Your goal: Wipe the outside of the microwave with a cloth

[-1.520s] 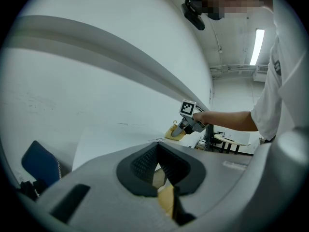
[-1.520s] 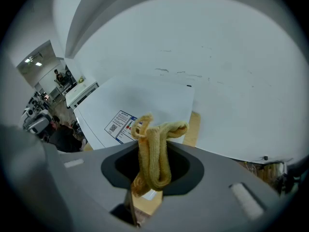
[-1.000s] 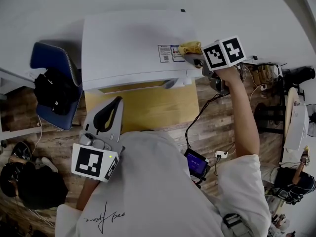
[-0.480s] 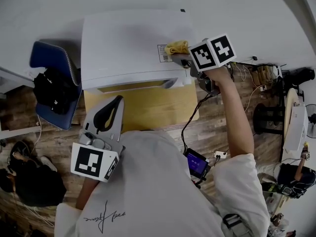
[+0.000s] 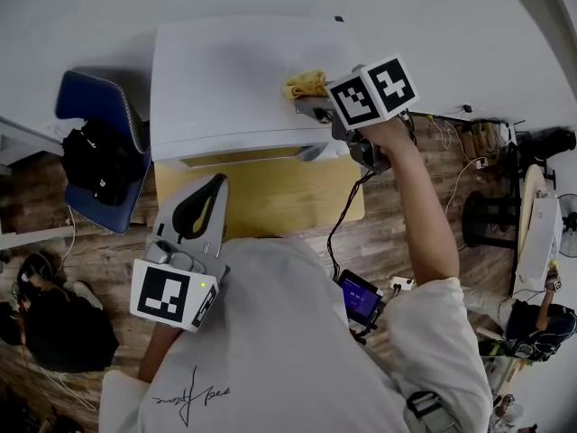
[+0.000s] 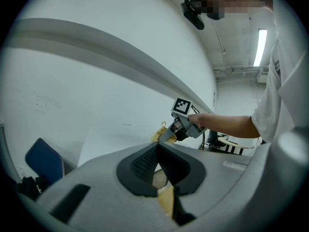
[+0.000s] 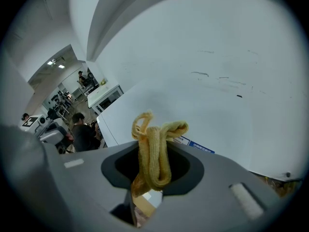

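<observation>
Over the last second the right gripper [image 5: 306, 102] has slid the yellow cloth [image 5: 305, 84] leftward across the top of the white microwave [image 5: 225, 79]. It began near the top's right edge and now sits further in towards the middle, and the marker cube covers the spot where the printed sticker [image 7: 195, 145] showed before. The right jaws are clamped narrowly on the cloth, which bunches up out of them in a folded loop. It seems to be pressed on the top panel, though actual contact is hard to confirm from these angles. That makes one stroke along the back part of the top; judging by this, the left half of the top, the front and the sides are still to be wiped. The left gripper [image 5: 212, 188] has not moved: it hangs low by the person's body, over the near edge of the wooden counter [image 5: 261, 197], its jaws together with nothing between them.
</observation>
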`<state>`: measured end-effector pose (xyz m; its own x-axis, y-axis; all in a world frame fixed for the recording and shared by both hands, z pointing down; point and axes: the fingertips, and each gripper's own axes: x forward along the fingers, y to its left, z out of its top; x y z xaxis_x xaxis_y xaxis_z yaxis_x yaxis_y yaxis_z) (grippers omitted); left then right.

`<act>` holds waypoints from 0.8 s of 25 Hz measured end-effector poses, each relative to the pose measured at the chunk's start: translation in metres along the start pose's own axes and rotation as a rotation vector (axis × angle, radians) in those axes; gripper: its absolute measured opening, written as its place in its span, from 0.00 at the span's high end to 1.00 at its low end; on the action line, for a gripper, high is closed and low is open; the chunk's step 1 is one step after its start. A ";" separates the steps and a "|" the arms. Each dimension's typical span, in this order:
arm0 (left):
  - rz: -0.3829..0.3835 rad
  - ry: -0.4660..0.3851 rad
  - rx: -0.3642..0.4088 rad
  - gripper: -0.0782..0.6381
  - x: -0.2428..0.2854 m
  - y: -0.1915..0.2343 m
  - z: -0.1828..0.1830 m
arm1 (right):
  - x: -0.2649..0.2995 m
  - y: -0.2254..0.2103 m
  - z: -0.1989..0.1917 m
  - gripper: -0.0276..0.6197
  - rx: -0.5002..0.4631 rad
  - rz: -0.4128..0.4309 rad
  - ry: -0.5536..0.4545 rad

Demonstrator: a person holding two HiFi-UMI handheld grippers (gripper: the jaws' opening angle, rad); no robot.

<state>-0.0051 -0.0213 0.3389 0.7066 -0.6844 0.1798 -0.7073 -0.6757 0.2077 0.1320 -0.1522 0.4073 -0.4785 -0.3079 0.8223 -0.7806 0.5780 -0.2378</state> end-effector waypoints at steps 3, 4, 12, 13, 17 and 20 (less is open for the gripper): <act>0.005 -0.001 -0.004 0.90 0.000 0.003 0.000 | 0.007 0.009 0.006 0.78 -0.013 0.020 -0.001; 0.007 -0.002 -0.005 0.90 -0.001 0.004 0.000 | 0.009 0.012 0.009 0.78 -0.018 0.027 0.000; 0.027 -0.008 -0.012 0.90 -0.006 0.008 0.003 | 0.030 0.050 0.029 0.78 -0.077 0.120 0.012; 0.032 -0.009 -0.014 0.90 -0.007 0.010 0.003 | 0.034 0.056 0.032 0.78 -0.087 0.129 0.014; 0.051 -0.014 -0.023 0.90 -0.010 0.018 0.003 | 0.049 0.076 0.044 0.77 -0.120 0.167 0.021; 0.064 -0.019 -0.030 0.90 -0.012 0.023 0.005 | 0.059 0.092 0.054 0.77 -0.139 0.198 0.022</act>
<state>-0.0306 -0.0301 0.3365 0.6592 -0.7311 0.1759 -0.7499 -0.6220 0.2251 0.0104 -0.1576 0.4062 -0.6067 -0.1621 0.7782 -0.6086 0.7245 -0.3236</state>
